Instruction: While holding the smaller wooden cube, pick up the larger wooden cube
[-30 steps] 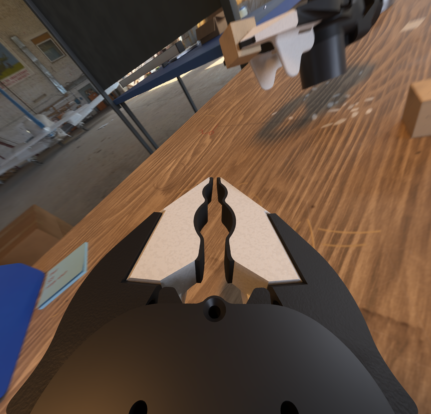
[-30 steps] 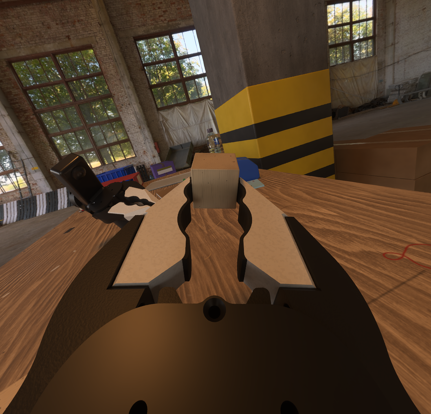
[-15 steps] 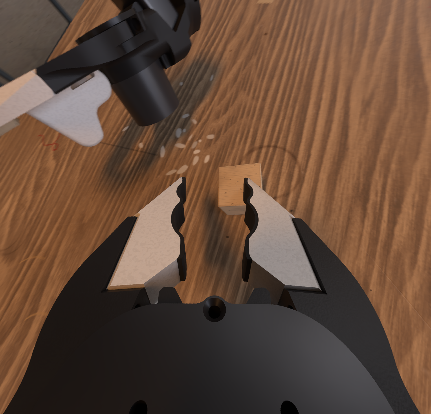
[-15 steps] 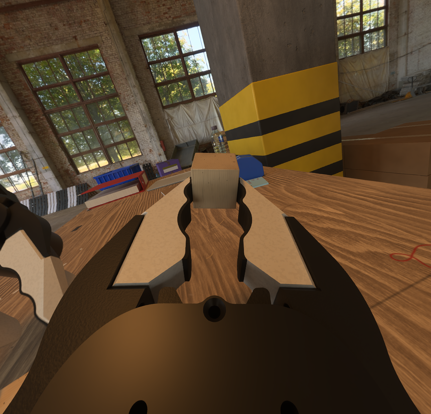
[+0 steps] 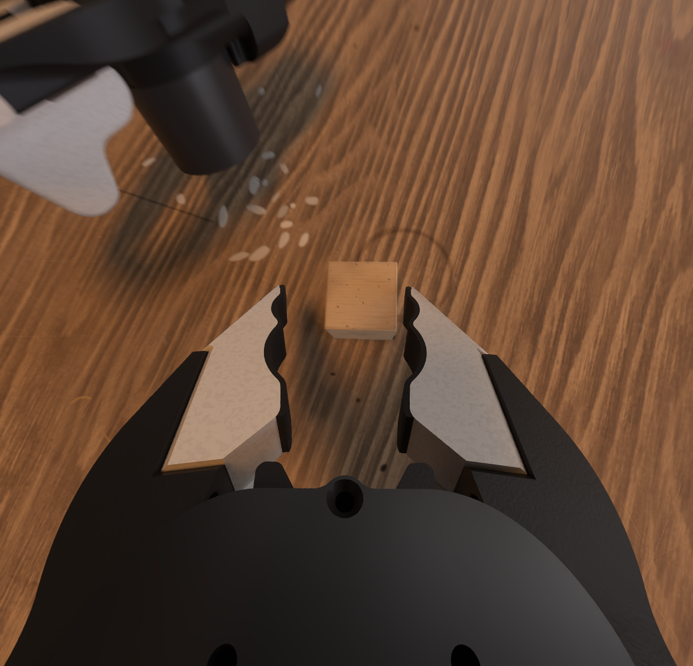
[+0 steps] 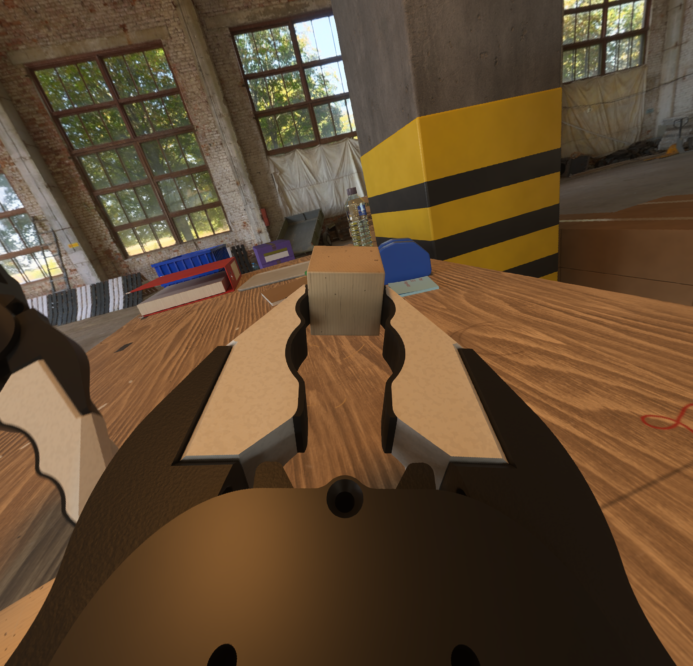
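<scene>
My right gripper (image 6: 345,291) is shut on the smaller wooden cube (image 6: 345,269), pinched between its fingertips and held above the wooden table (image 6: 543,366). The larger wooden cube (image 5: 360,299) sits on the table (image 5: 525,235) in the left wrist view. My left gripper (image 5: 345,289) is open and points down over it, with the cube between the fingertips and nearer the right one. The right gripper's black body (image 5: 195,115) hangs at the upper left of that view. One left finger (image 6: 48,441) shows at the left edge of the right wrist view.
At the far end of the table lie a red binder (image 6: 187,287), a blue box (image 6: 403,261), a teal booklet (image 6: 412,286) and a water bottle (image 6: 358,220). A yellow and black pillar (image 6: 465,197) stands behind. Cardboard boxes (image 6: 626,250) are at the right.
My left gripper has swung from facing along the table to facing down over the larger cube, opened wide and come closer to it. The right gripper keeps holding its cube.
</scene>
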